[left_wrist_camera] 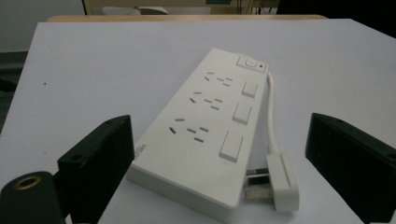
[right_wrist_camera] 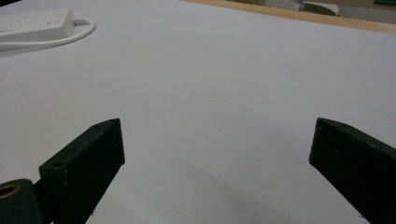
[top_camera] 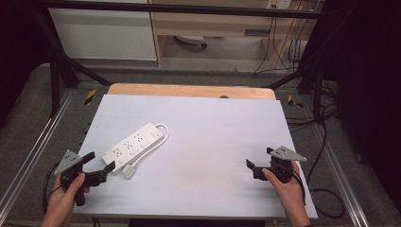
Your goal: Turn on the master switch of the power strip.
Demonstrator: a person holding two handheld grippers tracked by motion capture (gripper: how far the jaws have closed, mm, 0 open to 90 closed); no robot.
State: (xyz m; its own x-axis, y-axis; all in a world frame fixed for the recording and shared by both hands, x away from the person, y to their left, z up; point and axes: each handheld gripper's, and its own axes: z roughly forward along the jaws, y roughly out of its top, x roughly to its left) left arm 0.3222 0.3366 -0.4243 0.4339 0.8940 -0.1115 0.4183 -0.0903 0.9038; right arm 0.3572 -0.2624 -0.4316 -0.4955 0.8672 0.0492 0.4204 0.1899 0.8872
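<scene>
A white power strip (top_camera: 134, 144) with three sockets and switches lies slantwise on the left half of the white table sheet (top_camera: 217, 137). Its cord loops round the far end (top_camera: 164, 130) and ends in a white plug (top_camera: 128, 171) at the near end. My left gripper (top_camera: 100, 161) stands open just short of that near end, empty. In the left gripper view the strip (left_wrist_camera: 205, 121) and the plug (left_wrist_camera: 280, 182) lie between the spread jaws of the left gripper (left_wrist_camera: 222, 123). My right gripper (top_camera: 259, 157) is open and empty at the right, over bare sheet. The right gripper view shows the right gripper (right_wrist_camera: 218, 126) and the strip (right_wrist_camera: 37, 23) far off.
A strip of bare wood (top_camera: 189, 90) marks the table's far edge. Black frame struts (top_camera: 61, 71) stand at both back corners. Cables (top_camera: 326, 142) trail on the grey floor to the right. A wooden cabinet (top_camera: 213, 28) stands behind the table.
</scene>
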